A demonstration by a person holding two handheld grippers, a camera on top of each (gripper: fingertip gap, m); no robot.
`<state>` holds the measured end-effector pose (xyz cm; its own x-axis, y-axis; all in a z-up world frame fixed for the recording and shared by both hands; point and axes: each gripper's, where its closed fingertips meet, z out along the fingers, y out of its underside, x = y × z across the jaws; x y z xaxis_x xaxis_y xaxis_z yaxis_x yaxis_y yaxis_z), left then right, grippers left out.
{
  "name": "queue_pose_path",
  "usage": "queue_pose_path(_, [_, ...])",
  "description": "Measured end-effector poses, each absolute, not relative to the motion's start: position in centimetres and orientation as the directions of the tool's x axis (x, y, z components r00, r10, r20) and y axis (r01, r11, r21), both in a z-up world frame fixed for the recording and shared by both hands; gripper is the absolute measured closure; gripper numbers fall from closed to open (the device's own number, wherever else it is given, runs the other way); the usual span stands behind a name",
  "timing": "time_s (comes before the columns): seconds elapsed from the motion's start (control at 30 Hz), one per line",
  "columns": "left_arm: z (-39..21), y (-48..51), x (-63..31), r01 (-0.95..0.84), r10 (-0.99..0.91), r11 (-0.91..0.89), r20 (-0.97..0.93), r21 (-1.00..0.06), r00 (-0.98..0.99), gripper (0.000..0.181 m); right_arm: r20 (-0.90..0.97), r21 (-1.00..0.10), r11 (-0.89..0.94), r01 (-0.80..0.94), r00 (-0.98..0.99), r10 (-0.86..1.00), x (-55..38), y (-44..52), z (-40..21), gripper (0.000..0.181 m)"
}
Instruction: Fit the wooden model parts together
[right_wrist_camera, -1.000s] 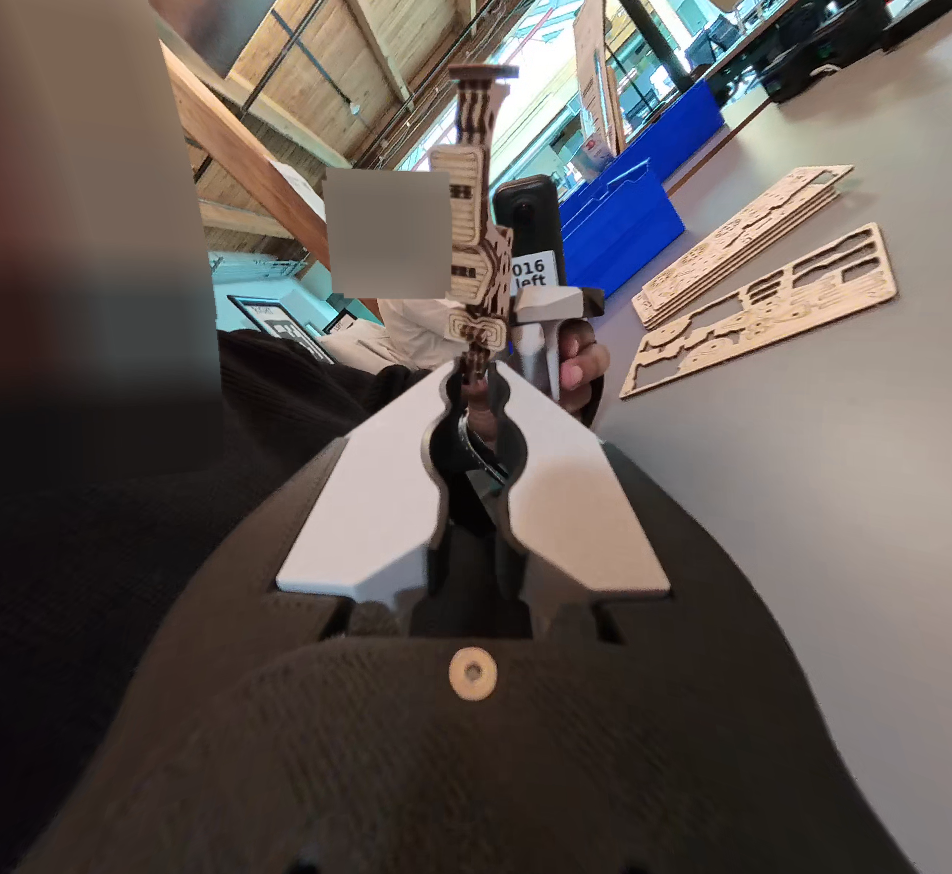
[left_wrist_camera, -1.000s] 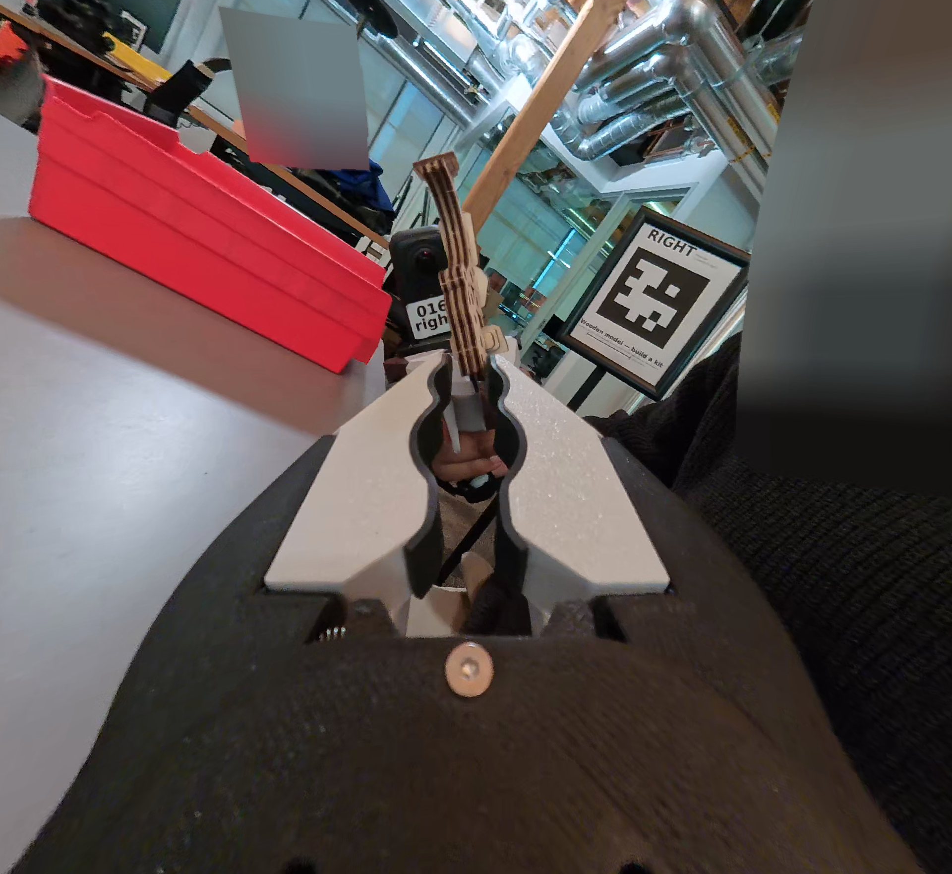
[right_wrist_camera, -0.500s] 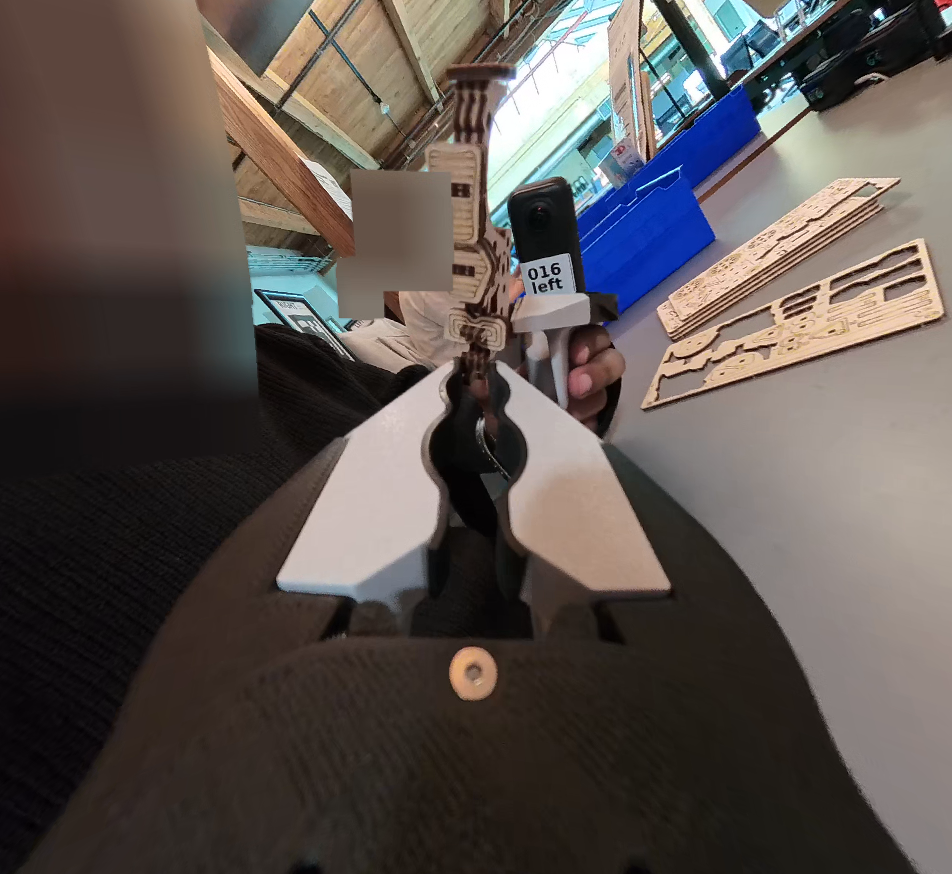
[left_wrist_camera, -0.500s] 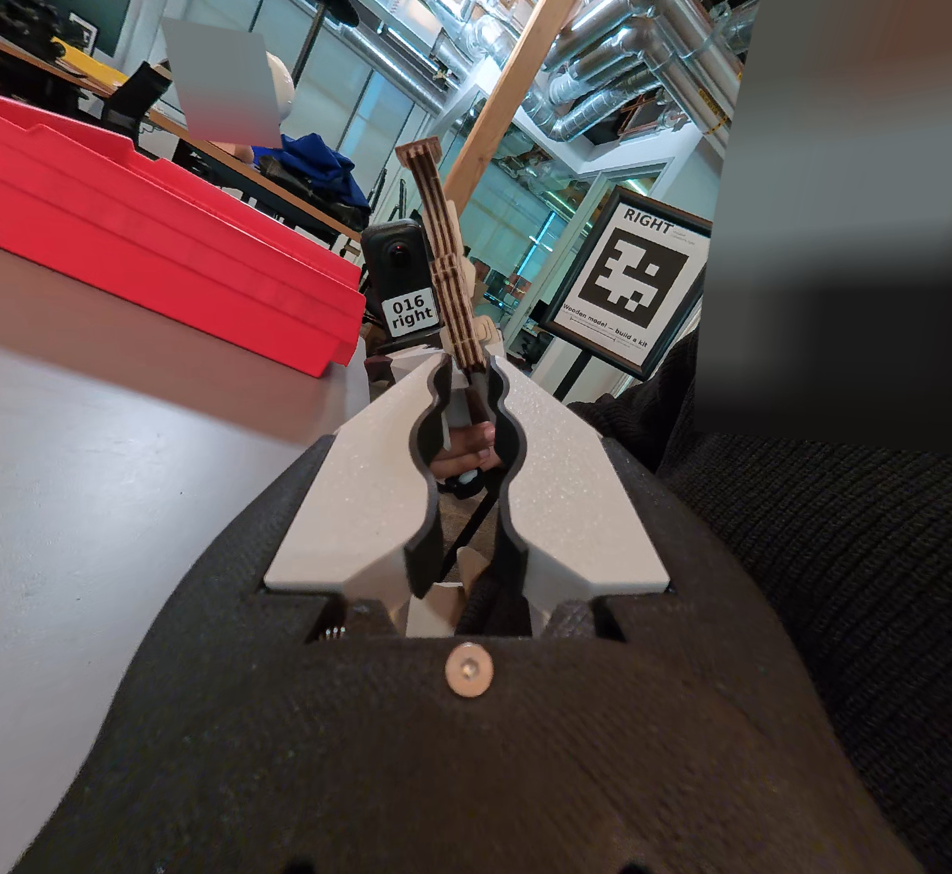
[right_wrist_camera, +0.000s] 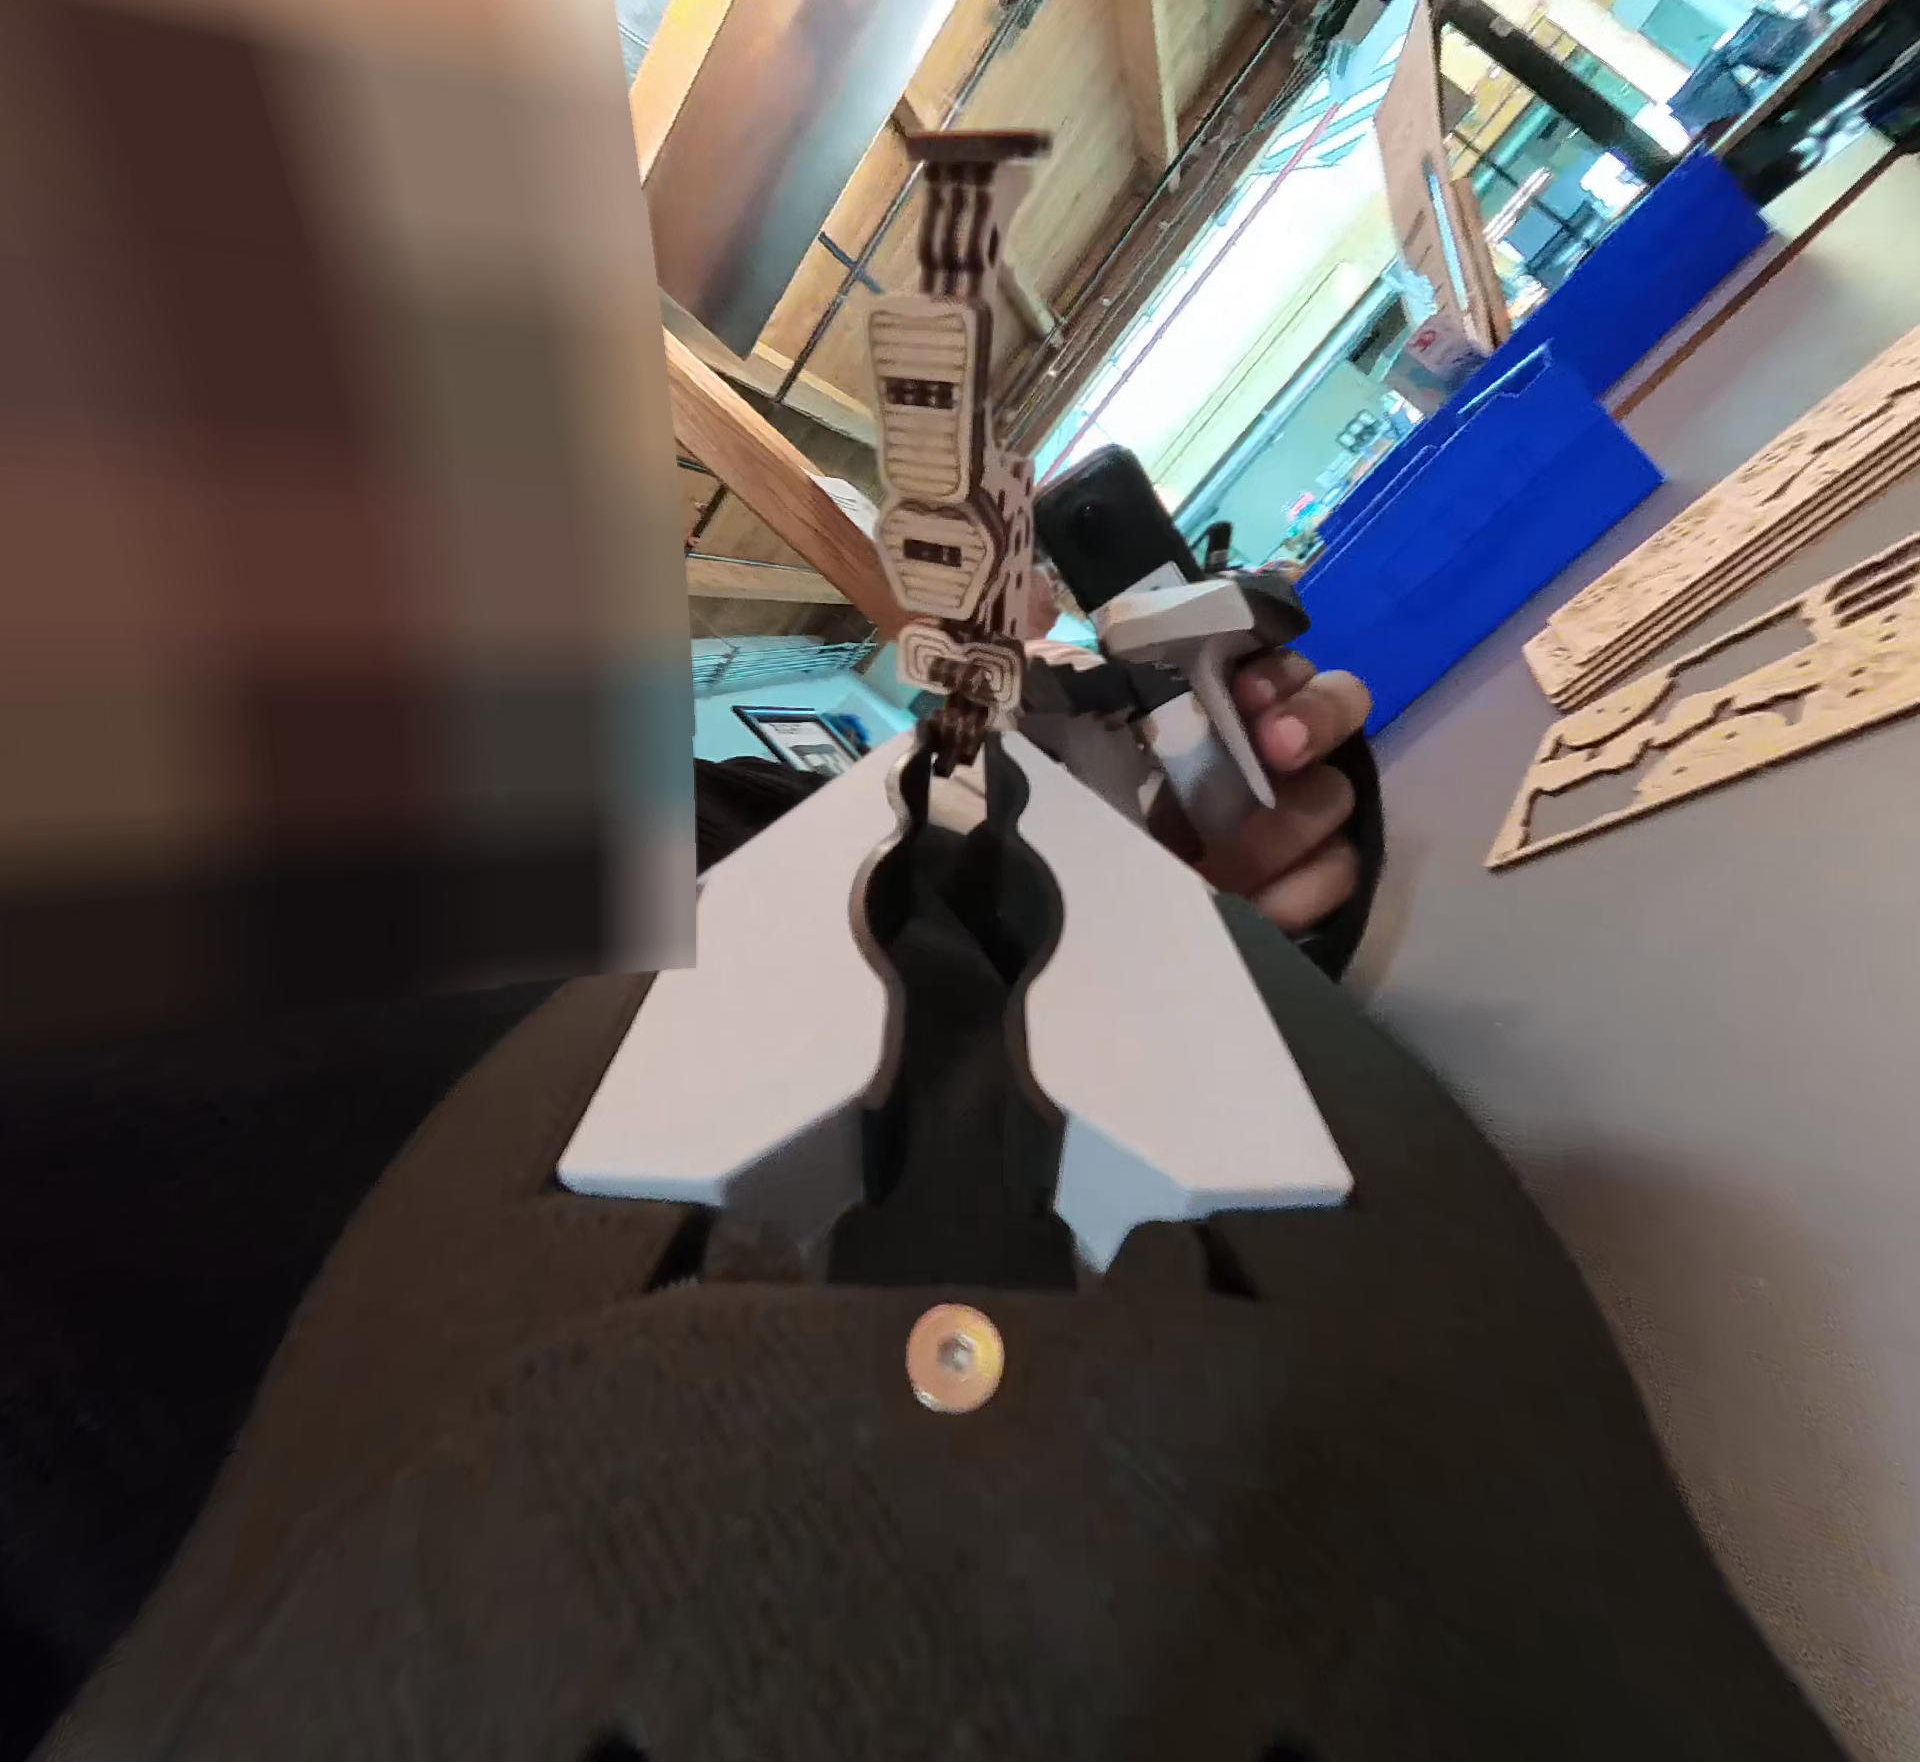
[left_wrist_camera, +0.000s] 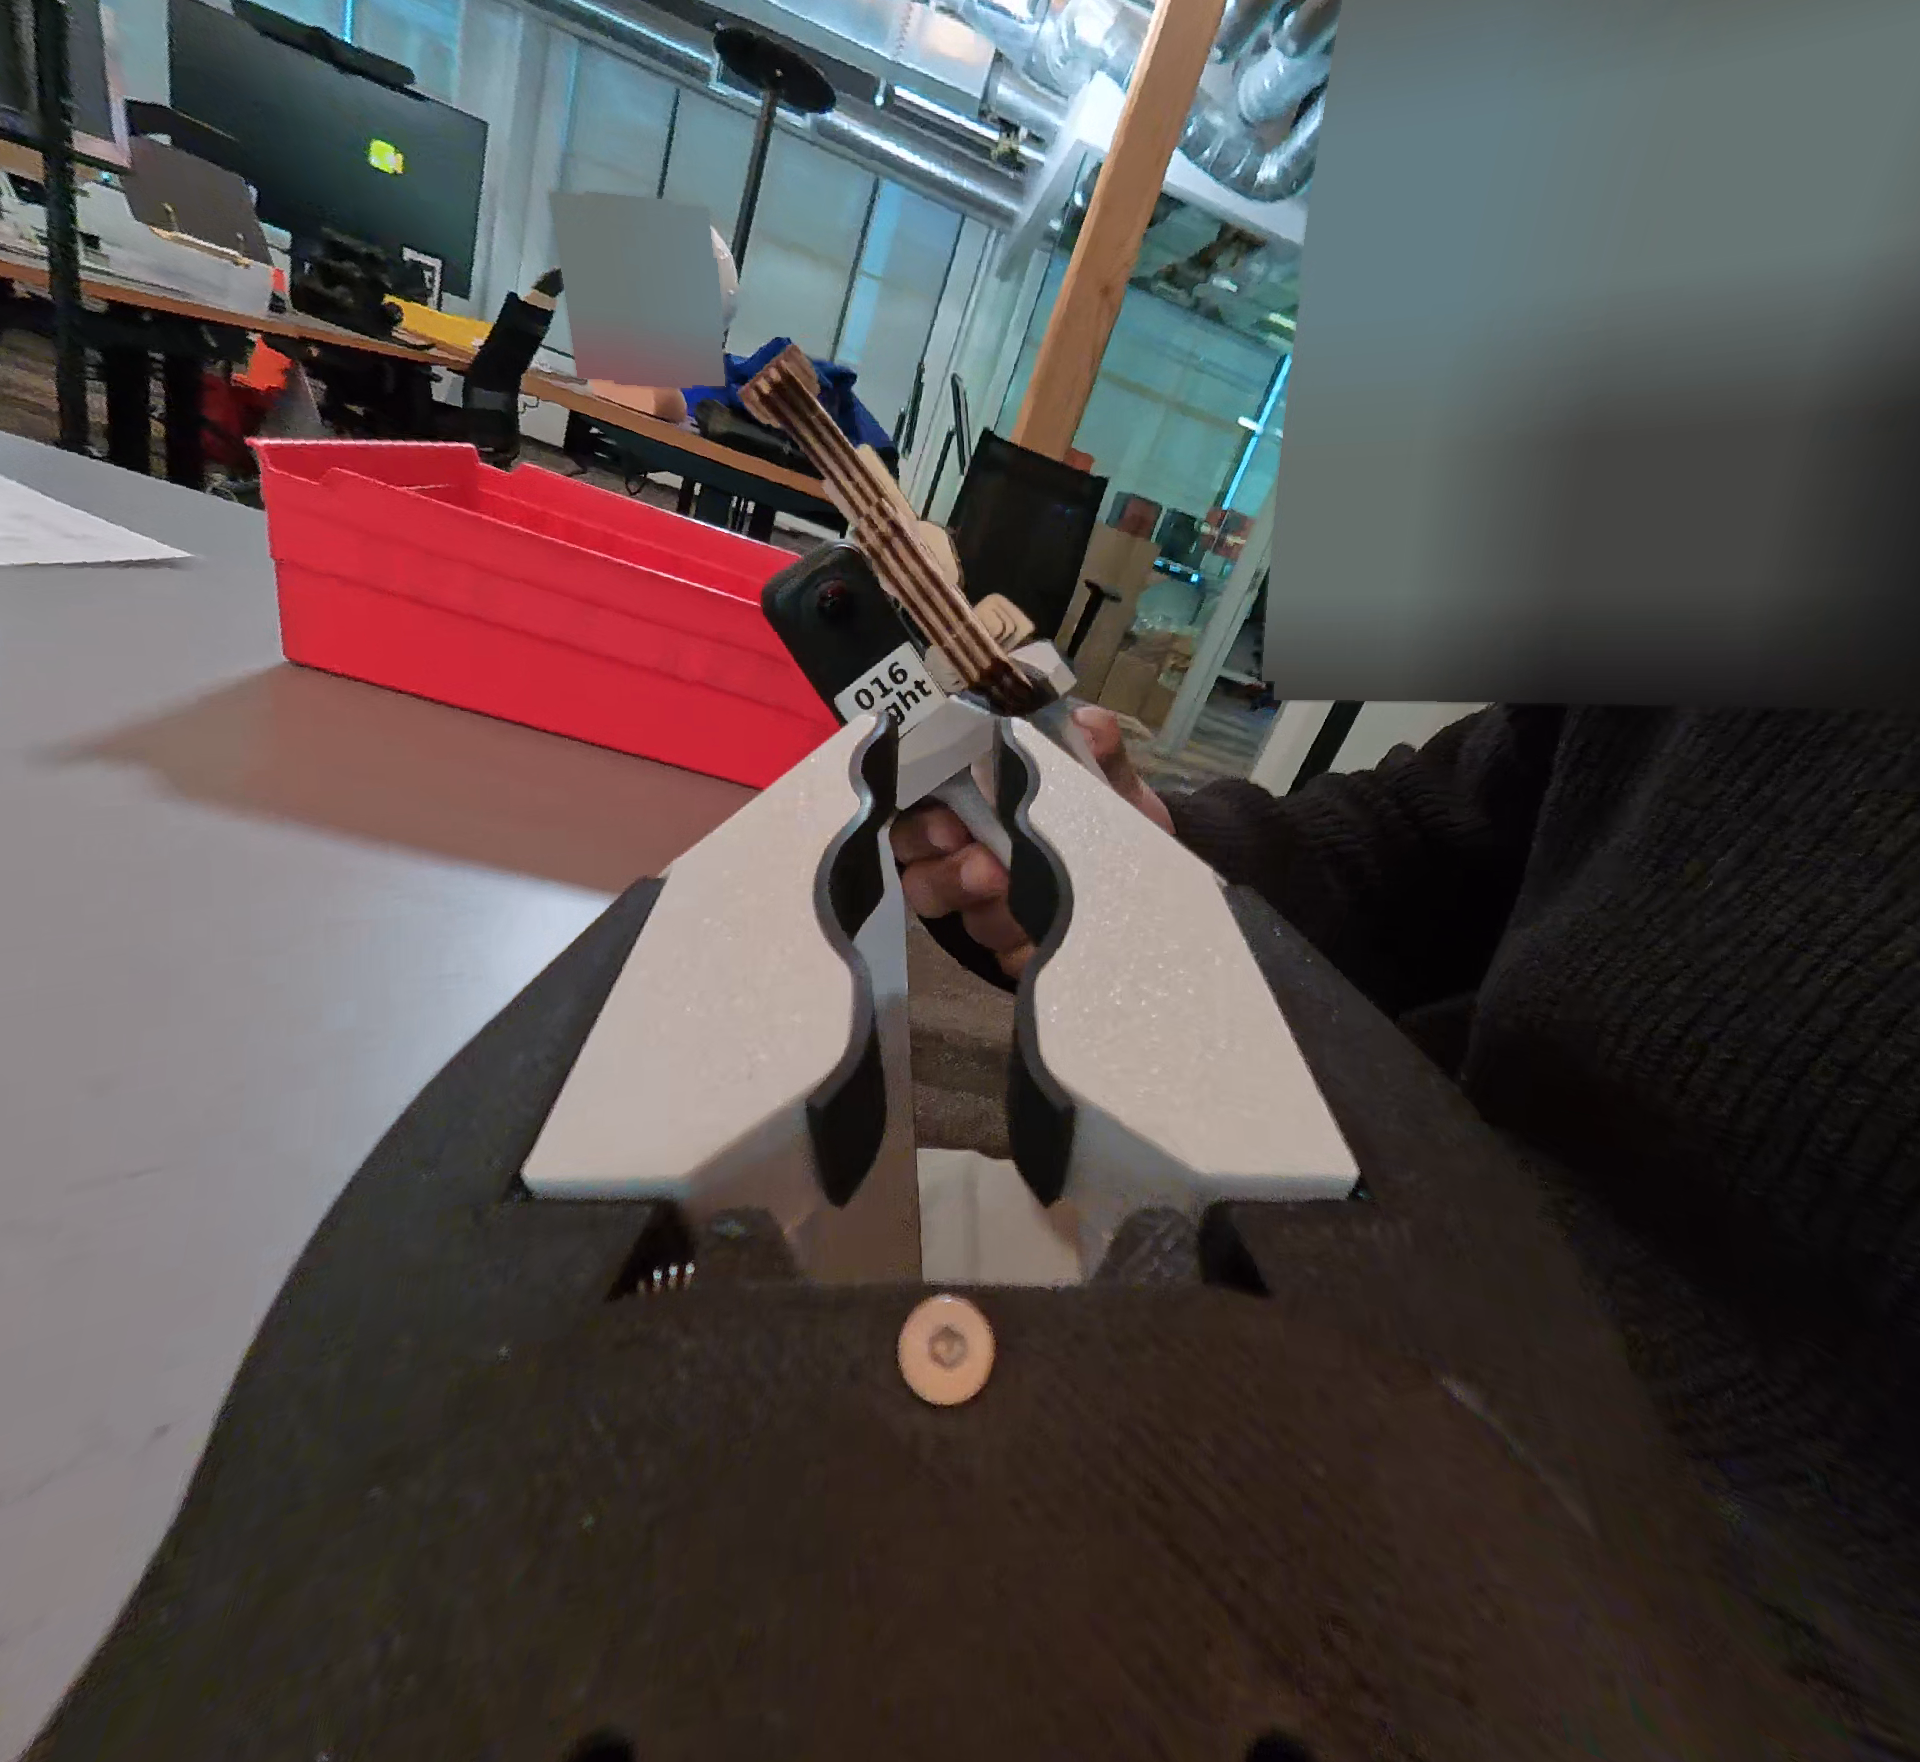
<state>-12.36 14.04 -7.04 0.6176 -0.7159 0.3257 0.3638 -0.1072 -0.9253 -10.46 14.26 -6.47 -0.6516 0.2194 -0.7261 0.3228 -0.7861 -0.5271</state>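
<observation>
The wooden model [right_wrist_camera: 935, 465], a tall layered plywood assembly with engraved plates, stands upright from my right gripper [right_wrist_camera: 954, 762], which is shut on its lower end. In the left wrist view the model [left_wrist_camera: 873, 517] leans up and to the left, just beyond my left gripper [left_wrist_camera: 943, 730]. The left jaws stand a little apart with nothing between their tips. The model's base sits by the right fingertip [left_wrist_camera: 1006, 736]. The left gripper's grey body [right_wrist_camera: 1184, 621], held by a hand, is just right of the model in the right wrist view.
A red bin [left_wrist_camera: 520, 590] stands on the grey table [left_wrist_camera: 260, 933] at the left. Blue bins [right_wrist_camera: 1507, 507], a stack of plywood sheets [right_wrist_camera: 1714, 569] and a cut-out sheet [right_wrist_camera: 1558, 777] lie at the right. A black sleeve [left_wrist_camera: 1558, 881] fills the near side. My two grippers' fingertips are within a few centimetres of each other.
My left gripper has come off the model and swung, so the model now leans left in its view. The right gripper still holds the model upright.
</observation>
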Motion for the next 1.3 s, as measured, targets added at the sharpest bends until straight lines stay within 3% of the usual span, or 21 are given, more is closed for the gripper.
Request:
queue_pose_path(0.9, [-6.2, 13.4, -11.8, 0.291, -0.71, -0.013, 0.213, -0.957, 0.671, 0.164, -0.732, -0.542, -0.746, 0.386, -0.654, 0.193, -10.4, 12.9, -6.8, 0.173])
queue_pose_path(1.3, [-7.3, 14.1, -12.1, -0.088, -0.555, 0.11, -0.134, -0.99, 0.821, 0.173, -0.806, -0.422, -0.772, 0.476, -0.586, 0.08, -11.0, 12.6, -7.8, 0.173])
